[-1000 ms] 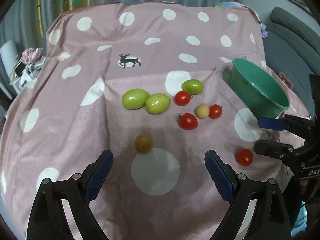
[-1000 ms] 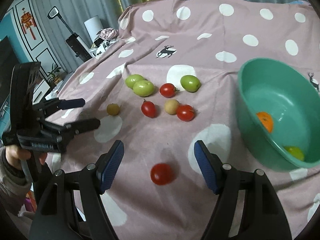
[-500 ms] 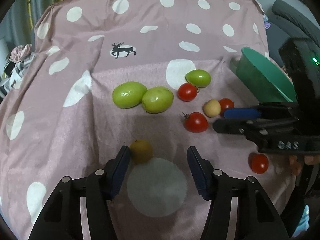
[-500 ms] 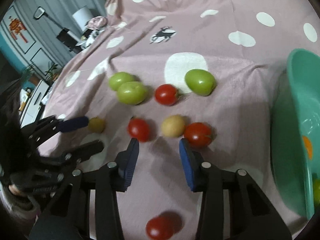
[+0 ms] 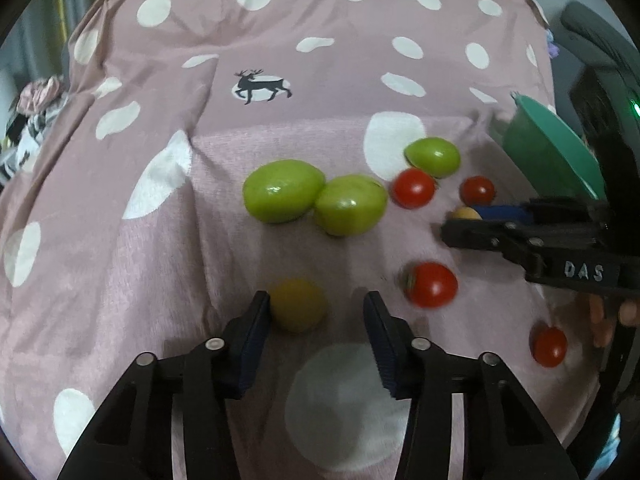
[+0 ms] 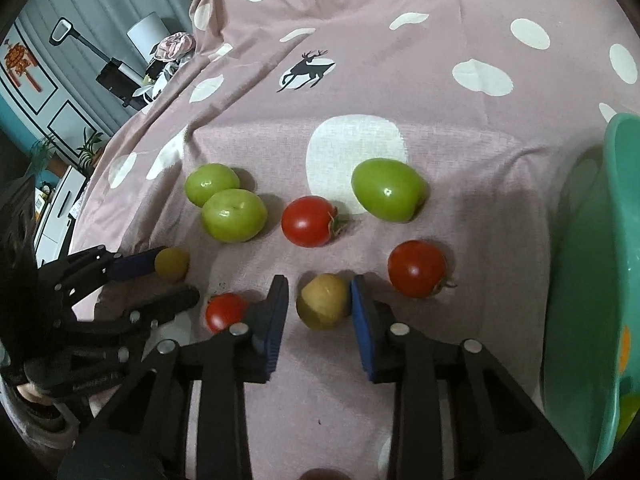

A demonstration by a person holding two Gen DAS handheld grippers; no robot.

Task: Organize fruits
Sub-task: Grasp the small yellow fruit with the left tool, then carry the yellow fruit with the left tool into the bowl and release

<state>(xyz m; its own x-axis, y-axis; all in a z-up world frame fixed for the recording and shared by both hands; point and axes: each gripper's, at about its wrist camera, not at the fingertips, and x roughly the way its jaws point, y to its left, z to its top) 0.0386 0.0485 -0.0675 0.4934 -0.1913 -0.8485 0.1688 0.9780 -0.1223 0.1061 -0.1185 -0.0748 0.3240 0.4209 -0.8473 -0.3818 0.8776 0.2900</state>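
Left gripper (image 5: 316,312): jaws spread wide; the dull yellow fruit (image 5: 297,305) sits between the pads, touching the left pad, with a gap to the right pad; not clamped.
Right gripper (image 6: 319,300): jaws part open around the tan-yellow fruit (image 6: 324,301); right pad touching or just beside it, a sliver of cloth showing at the left pad; whether it grips, cannot tell.
Landmark: tan-yellow fruit, lying on the pink polka-dot cloth (image 6: 440,92).
Red tomatoes: one (image 6: 417,268) just right of the landmark and slightly beyond it; one with a green stem (image 6: 309,221) beyond it, slightly left; a smaller one (image 6: 224,311) left of it, partly behind the right gripper's left finger.
Green fruits: one (image 6: 389,189) beyond the landmark to the right, on a white dot; a touching pair (image 6: 233,215) (image 6: 211,184) beyond it to the left.
Dull yellow fruit: well left of the landmark.
Green bowl (image 6: 580,280): right of the landmark, beyond the tomato; an orange fruit (image 6: 624,350) shows inside.
Fifth tomato (image 5: 549,346): in the left wrist view, nearer the camera than the landmark, below the right gripper's body.
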